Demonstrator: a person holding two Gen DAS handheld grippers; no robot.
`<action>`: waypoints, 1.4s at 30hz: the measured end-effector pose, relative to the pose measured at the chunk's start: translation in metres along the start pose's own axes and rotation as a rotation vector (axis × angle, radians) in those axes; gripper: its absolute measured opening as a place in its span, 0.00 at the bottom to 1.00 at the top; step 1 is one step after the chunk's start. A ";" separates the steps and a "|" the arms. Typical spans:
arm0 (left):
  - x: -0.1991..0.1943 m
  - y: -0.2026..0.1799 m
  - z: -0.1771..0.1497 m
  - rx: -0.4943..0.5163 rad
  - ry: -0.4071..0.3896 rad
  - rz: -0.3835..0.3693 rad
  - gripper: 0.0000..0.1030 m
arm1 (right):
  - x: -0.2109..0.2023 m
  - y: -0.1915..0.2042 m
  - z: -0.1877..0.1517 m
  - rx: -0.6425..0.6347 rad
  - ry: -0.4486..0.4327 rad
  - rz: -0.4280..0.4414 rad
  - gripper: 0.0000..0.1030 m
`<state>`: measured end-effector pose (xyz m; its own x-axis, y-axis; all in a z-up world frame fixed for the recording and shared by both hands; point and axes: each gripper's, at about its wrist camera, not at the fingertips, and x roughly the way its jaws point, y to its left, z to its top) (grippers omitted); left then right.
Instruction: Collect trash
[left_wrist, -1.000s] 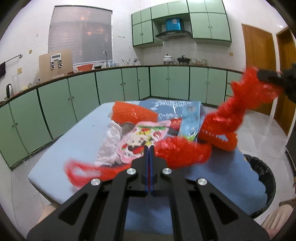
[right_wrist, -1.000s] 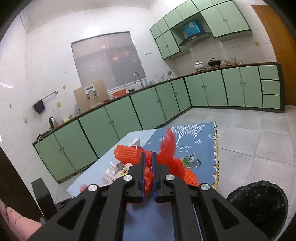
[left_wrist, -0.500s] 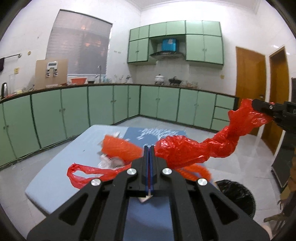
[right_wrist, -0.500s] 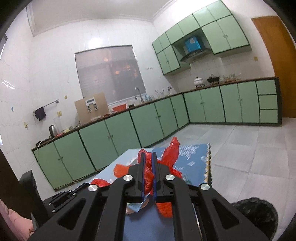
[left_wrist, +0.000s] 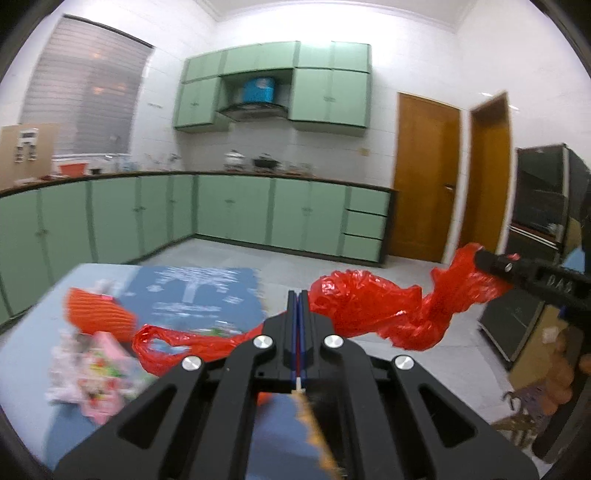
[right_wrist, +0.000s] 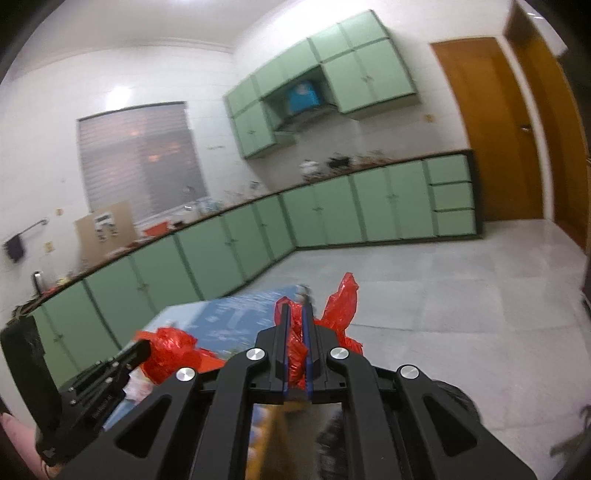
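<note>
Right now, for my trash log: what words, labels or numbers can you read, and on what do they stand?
Nothing reads with certainty.
Blue cloth mat with white tree print: white lettering under the tree, blurred.
Pink printed plastic wrapper: print blurred.
Black right gripper: pale marks on its side, unreadable.

Right gripper: jaws closed on red plastic bag
Left gripper: low left, at the bag's other end
Table: blue mat below
Background: green cabinets, wooden door

Blurred wrappers on table
</note>
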<state>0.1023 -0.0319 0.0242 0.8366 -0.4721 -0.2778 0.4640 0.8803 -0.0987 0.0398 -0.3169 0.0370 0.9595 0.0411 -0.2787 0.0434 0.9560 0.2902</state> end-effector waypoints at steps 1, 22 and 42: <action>0.011 -0.012 -0.003 0.007 0.012 -0.024 0.00 | -0.001 -0.011 -0.004 0.009 0.010 -0.018 0.06; 0.099 -0.061 -0.046 0.091 0.176 -0.183 0.55 | 0.020 -0.108 -0.038 0.145 0.117 -0.146 0.49; -0.028 0.147 -0.048 0.044 0.140 0.434 0.68 | 0.136 0.090 -0.079 -0.012 0.266 0.149 0.88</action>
<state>0.1325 0.1129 -0.0286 0.9104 -0.0462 -0.4112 0.0931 0.9911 0.0949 0.1520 -0.2023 -0.0466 0.8481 0.2548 -0.4645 -0.0977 0.9369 0.3356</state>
